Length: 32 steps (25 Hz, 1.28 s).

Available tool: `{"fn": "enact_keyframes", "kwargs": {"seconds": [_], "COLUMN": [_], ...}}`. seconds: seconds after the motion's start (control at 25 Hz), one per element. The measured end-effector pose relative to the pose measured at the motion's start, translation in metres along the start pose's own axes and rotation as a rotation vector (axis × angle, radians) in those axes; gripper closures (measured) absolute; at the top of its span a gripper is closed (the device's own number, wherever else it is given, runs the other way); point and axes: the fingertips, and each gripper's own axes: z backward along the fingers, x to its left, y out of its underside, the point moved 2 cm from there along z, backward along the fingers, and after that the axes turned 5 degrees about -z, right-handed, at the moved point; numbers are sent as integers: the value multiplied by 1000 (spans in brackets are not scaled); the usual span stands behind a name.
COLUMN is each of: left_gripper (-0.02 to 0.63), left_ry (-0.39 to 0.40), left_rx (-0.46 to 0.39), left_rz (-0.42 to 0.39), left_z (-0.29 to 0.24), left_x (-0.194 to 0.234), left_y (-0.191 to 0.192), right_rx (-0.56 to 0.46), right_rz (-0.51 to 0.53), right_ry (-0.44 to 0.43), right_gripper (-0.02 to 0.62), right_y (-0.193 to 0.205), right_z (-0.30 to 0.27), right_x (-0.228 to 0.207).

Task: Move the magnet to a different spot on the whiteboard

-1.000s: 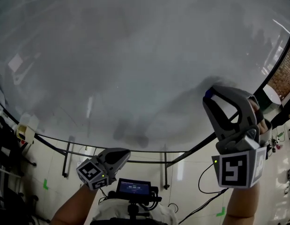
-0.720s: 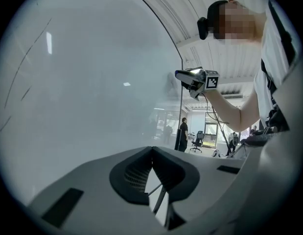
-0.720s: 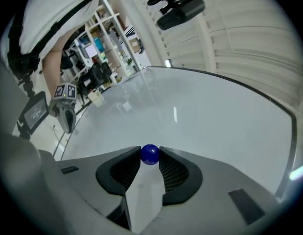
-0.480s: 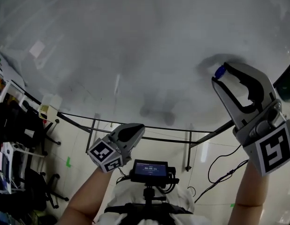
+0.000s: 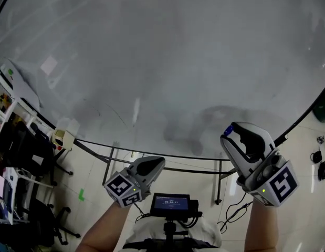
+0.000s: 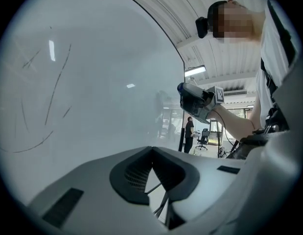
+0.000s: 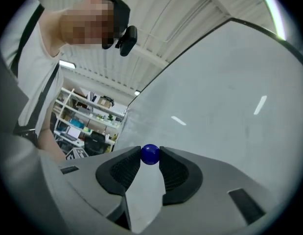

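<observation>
One magnet (image 7: 150, 154), one whiteboard (image 5: 151, 62), two hand-held grippers. The magnet is a small, glossy, dark-blue ball. It is pinched between the pad tips of the right hand-held gripper (image 5: 230, 133), at the lower right of the head view, close before the whiteboard's lower edge. The left hand-held gripper (image 6: 151, 150), lower centre-left there, is clenched on nothing.

Dim, even light; lamp streaks (image 5: 136, 111) glint on my whiteboard (image 5: 151, 51), soft shadows (image 5: 184, 133) near its lower edge; fisheye bends everything, perhaps slightly hazy.
</observation>
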Motion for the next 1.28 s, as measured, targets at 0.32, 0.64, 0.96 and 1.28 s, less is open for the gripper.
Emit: {"fn": "enact_keyframes", "kwargs": {"seconds": [0.32, 0.64, 0.96, 1.28], "left_gripper": [572, 572, 572, 572], "left_ry": [-25, 4, 43, 77], "left_rx": [-45, -60, -61, -44], "left_rz": [71, 79, 80, 75], "left_z": [76, 148, 195, 224], "left_x": [36, 47, 45, 32], "left_y": [4, 19, 33, 47], "right_rx": [25, -10, -7, 27], "right_rz": [-167, -314, -374, -432], "right_ry": [36, 65, 101, 152], "right_gripper": [443, 442, 442, 442], "right_y": [46, 82, 112, 146], "right_z": [-29, -43, -38, -18], "right_x": [64, 138, 199, 248]}}
